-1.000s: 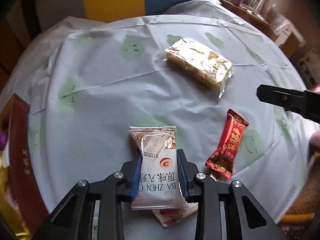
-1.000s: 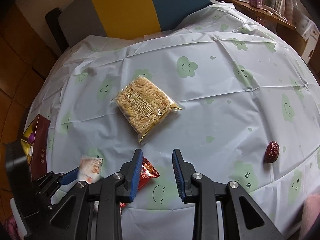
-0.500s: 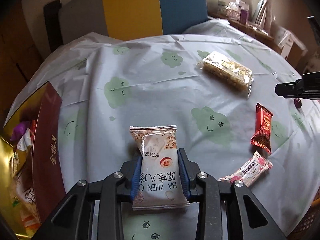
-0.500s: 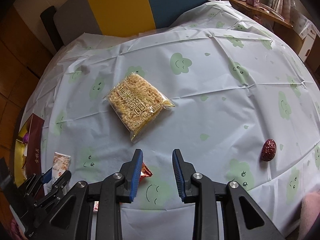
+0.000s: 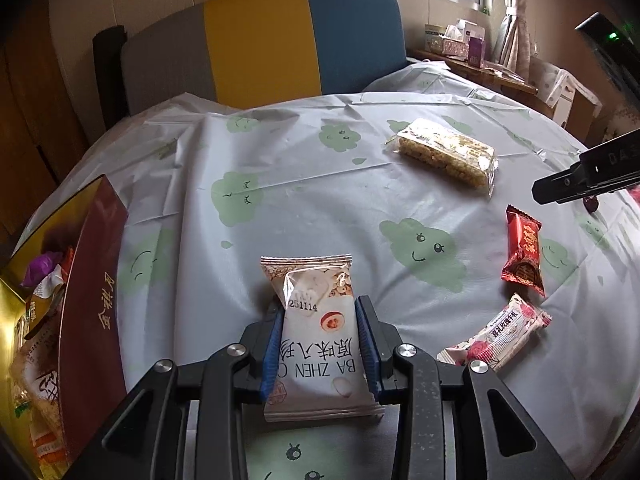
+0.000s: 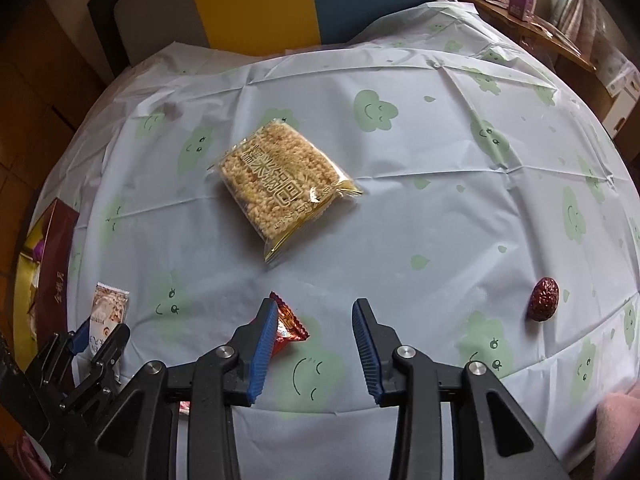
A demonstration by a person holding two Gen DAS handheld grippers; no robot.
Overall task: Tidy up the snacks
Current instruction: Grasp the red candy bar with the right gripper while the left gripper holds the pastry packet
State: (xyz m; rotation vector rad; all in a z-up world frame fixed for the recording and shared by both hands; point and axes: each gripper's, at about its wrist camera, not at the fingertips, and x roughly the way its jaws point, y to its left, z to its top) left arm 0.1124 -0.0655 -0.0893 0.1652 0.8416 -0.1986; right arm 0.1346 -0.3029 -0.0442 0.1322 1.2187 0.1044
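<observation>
My left gripper (image 5: pixel 320 312) is shut on a white Ba Zhen snack packet (image 5: pixel 316 336) and holds it above the table, near the maroon and gold snack box (image 5: pixel 90 300) at the left edge. The packet also shows in the right wrist view (image 6: pixel 106 312). My right gripper (image 6: pixel 316 312) is open and empty above the table, just right of a red candy packet (image 6: pixel 290 326). A rice crisp packet (image 6: pixel 280 184) lies mid-table. A pink-white packet (image 5: pixel 500 334) and the red candy packet (image 5: pixel 522 252) lie at the right in the left wrist view.
A dried red date (image 6: pixel 544 298) lies at the right near the table edge. The box holds several wrapped snacks (image 5: pixel 40 280). A grey, yellow and blue chair (image 5: pixel 260 40) stands behind the table. A shelf with boxes (image 5: pixel 468 48) is at the back right.
My left gripper has carried the white packet leftward toward the box, which now fills more of its view. My right gripper has shifted slightly and stays open.
</observation>
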